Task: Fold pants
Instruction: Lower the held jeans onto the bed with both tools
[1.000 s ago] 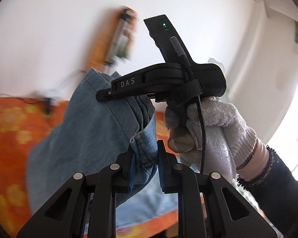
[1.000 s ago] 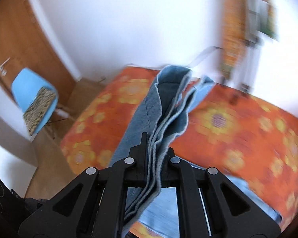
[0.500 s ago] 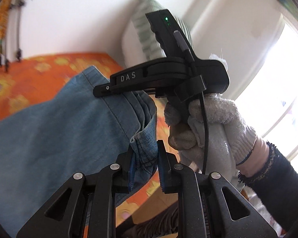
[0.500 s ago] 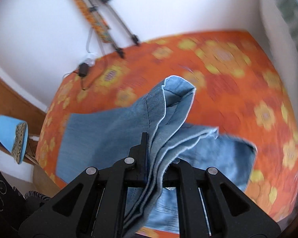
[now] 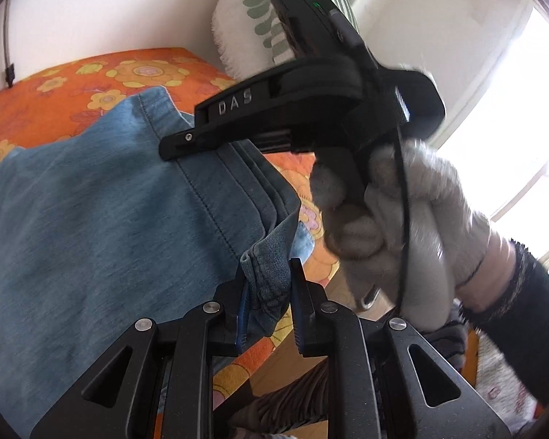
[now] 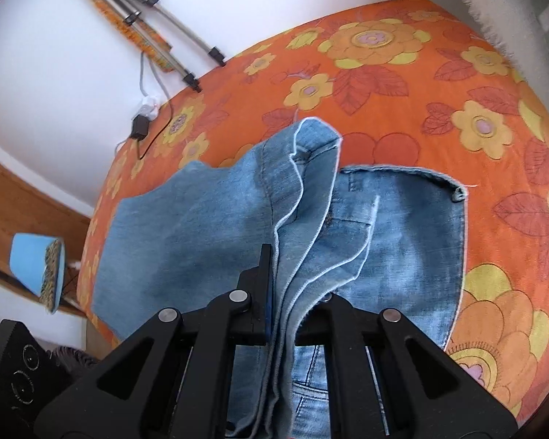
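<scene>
Light blue denim pants point(image 6: 186, 234) lie partly folded on an orange flowered bed cover point(image 6: 402, 84). My right gripper point(image 6: 292, 292) is shut on a bunch of layered hem edges held up over the spread fabric; the waistband part point(image 6: 413, 219) lies flat below on the right. In the left wrist view my left gripper point(image 5: 269, 292) is shut on a thick seamed corner of the pants point(image 5: 91, 219). The right gripper's black body and a person's gloved hand point(image 5: 395, 226) show just ahead of it, clamped on the same raised edge.
A striped pillow point(image 5: 249, 11) stands at the bed's far end by a bright window. Tripod legs point(image 6: 157, 25) lean on the white wall, with a plug and cable point(image 6: 142, 120) below. A blue chair point(image 6: 36, 270) stands on the wooden floor at the left.
Both grippers swung across and came down toward the bed with the pants still clamped. The fabric now spreads wider over the cover, and the pillow and window have come into view.
</scene>
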